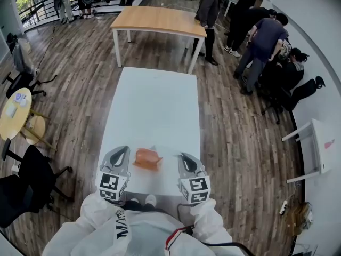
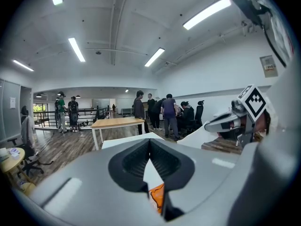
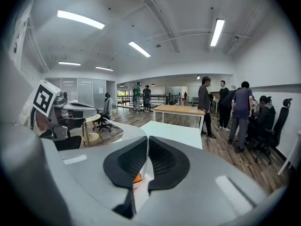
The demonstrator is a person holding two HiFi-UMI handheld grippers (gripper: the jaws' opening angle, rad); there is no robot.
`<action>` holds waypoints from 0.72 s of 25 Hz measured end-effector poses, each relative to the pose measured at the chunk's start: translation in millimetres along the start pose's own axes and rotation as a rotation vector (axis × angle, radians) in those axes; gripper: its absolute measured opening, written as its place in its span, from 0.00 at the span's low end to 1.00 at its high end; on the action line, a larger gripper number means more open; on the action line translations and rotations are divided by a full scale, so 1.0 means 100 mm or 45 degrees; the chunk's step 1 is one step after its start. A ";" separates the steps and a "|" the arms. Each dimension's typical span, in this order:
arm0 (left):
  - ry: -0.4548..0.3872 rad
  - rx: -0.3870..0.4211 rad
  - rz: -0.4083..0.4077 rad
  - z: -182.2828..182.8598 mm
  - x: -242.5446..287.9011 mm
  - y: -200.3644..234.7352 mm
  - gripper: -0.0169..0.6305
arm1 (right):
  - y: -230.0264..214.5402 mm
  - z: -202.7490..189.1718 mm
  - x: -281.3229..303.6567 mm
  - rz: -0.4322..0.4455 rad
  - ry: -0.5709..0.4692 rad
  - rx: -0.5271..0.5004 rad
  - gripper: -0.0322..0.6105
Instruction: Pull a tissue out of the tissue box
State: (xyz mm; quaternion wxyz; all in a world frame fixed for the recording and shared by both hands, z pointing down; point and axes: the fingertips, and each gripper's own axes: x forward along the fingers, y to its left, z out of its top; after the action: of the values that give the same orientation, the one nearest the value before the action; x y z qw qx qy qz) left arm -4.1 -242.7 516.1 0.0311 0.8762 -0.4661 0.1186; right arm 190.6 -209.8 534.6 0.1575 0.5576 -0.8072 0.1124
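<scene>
With my left gripper (image 1: 122,152) and right gripper (image 1: 185,158) both pressed together and empty, the box (image 1: 147,159) sits on the table (image 1: 154,105) between them, long axis crosswise, slightly nearer my left.

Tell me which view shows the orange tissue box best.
The head view: it shows the whole tissue box on the white table, between the left tool and right tool. The left gripper view shows only an orange sliver beneath its jaws; the right gripper view, a smaller patch.
</scene>
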 end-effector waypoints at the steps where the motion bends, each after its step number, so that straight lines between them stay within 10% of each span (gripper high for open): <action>1: 0.001 -0.001 0.003 -0.01 -0.01 0.00 0.03 | 0.00 -0.01 -0.01 0.001 0.000 0.002 0.05; 18: -0.018 0.013 -0.061 -0.01 -0.22 0.06 0.03 | 0.12 0.01 -0.21 -0.107 -0.020 0.030 0.05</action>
State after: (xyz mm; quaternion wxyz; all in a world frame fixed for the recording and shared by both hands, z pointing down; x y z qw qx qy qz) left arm -20.8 -227.8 511.1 0.0262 0.8881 -0.4446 0.1140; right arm 186.5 -187.7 526.1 0.1493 0.5936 -0.7830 0.1108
